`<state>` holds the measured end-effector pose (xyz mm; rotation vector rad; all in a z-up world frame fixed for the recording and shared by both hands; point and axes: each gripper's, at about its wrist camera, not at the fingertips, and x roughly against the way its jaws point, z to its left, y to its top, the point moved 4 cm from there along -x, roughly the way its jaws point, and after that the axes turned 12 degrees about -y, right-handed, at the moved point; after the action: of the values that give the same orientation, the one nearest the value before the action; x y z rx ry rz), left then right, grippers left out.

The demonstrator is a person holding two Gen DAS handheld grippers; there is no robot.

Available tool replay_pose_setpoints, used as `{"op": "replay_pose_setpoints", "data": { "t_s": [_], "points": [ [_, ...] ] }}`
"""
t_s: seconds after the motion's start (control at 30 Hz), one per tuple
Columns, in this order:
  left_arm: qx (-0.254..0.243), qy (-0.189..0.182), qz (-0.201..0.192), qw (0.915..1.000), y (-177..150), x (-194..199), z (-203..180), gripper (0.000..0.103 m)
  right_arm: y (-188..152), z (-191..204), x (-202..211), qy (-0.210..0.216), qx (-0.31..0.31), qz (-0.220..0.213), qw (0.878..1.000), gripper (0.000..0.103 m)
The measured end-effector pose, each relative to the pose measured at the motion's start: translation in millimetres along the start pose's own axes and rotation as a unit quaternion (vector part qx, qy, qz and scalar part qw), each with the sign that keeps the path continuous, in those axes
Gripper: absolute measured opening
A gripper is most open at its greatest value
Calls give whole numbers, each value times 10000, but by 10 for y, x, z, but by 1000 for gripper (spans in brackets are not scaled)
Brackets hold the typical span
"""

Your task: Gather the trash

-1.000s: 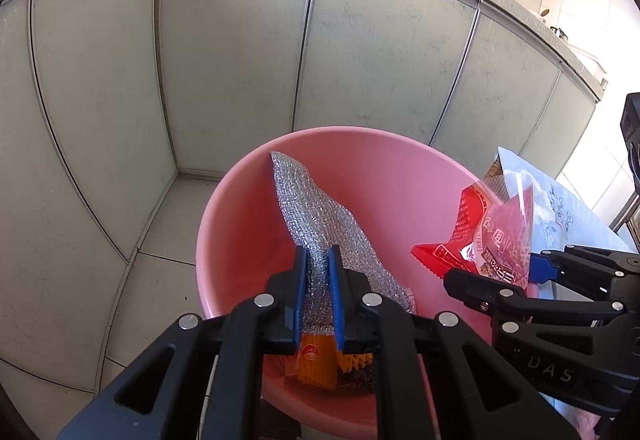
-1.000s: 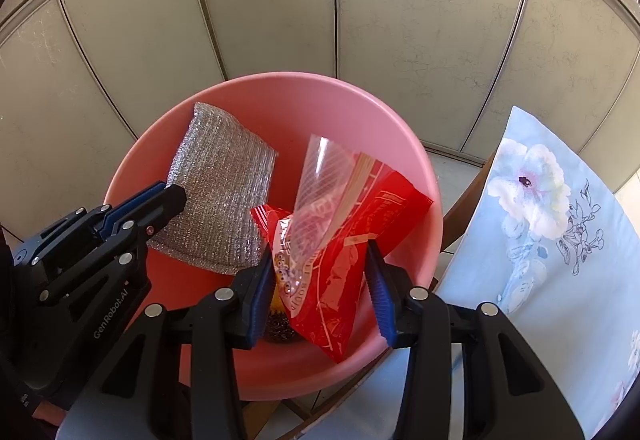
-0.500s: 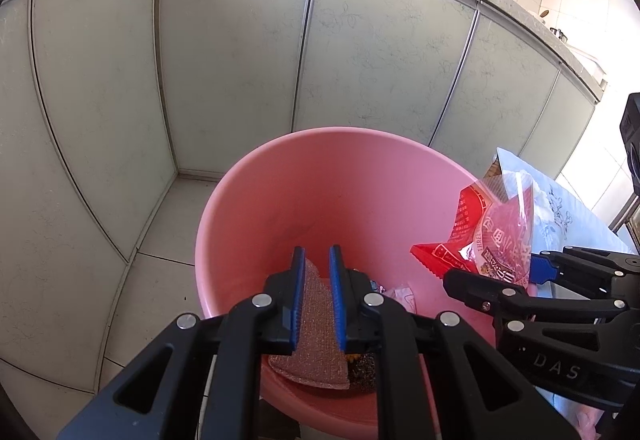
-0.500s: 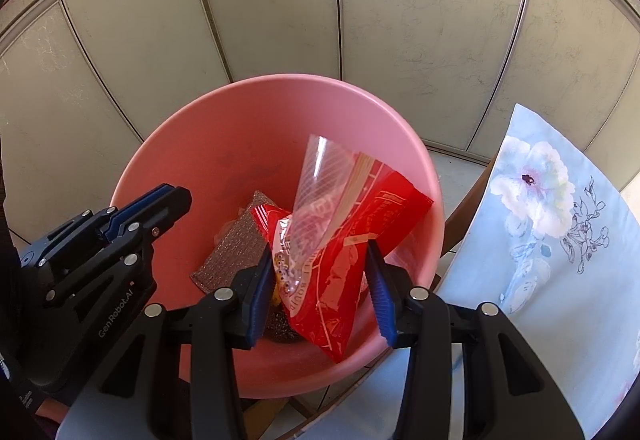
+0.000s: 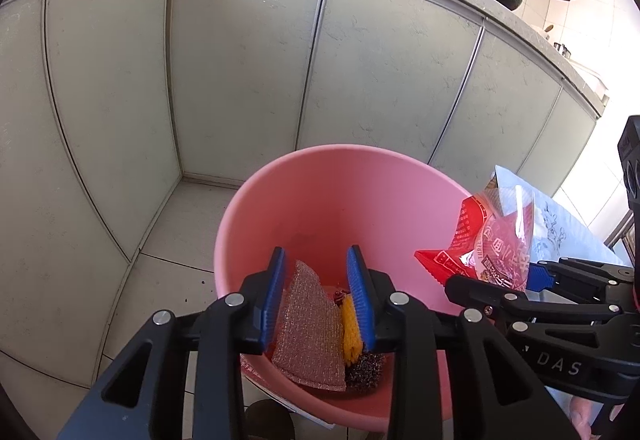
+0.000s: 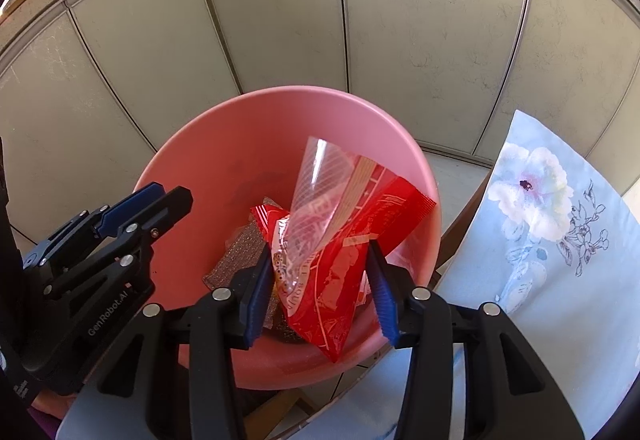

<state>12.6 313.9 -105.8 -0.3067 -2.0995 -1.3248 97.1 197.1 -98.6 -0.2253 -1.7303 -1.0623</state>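
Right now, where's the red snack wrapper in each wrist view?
Left wrist: red snack wrapper at right edge, above the right gripper, beside the basin rim.
Right wrist: wrapper at centre, between that gripper's fingers, over the basin.
Shared landmark: pink basin.

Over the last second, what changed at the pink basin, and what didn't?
The left gripper let go of the metallic scouring cloth: its jaws are opening, and the cloth dropped from upright between them to lie in the bottom of the pink basin, beside a steel-wool ball. The right gripper still holds the red snack bag above the basin, unmoved.
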Motion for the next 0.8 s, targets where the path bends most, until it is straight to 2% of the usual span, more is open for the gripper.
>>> {"op": "replay_pose_setpoints", "data": {
  "t_s": [0.07, 0.13, 0.6, 0.67, 0.73, 0.8],
  "points": [
    [35, -8, -30, 10000, 12, 43, 7, 31, -2, -9, 19, 25, -2, -17, 10000, 46],
    [53, -15, -52, 10000, 16, 74, 10, 31, -22, -9, 38, 64, -19, -16, 10000, 56],
    [88, -93, -147, 9998, 73, 295, -38, 32, -92, -165, 293, 26, -161, -340, 9993, 57],
    [67, -109, -168, 9998, 80, 350, -69, 35, -124, -161, 373, 39, -199, -424, 9989, 57],
    [39, -138, -199, 9997, 83, 417, -119, 44, -157, -172, 469, 36, -241, -552, 9982, 57],
    [-5, -161, -247, 9996, 87, 484, -170, 46, -171, -147, 544, 54, -277, -671, 9973, 57]
  ]
}}
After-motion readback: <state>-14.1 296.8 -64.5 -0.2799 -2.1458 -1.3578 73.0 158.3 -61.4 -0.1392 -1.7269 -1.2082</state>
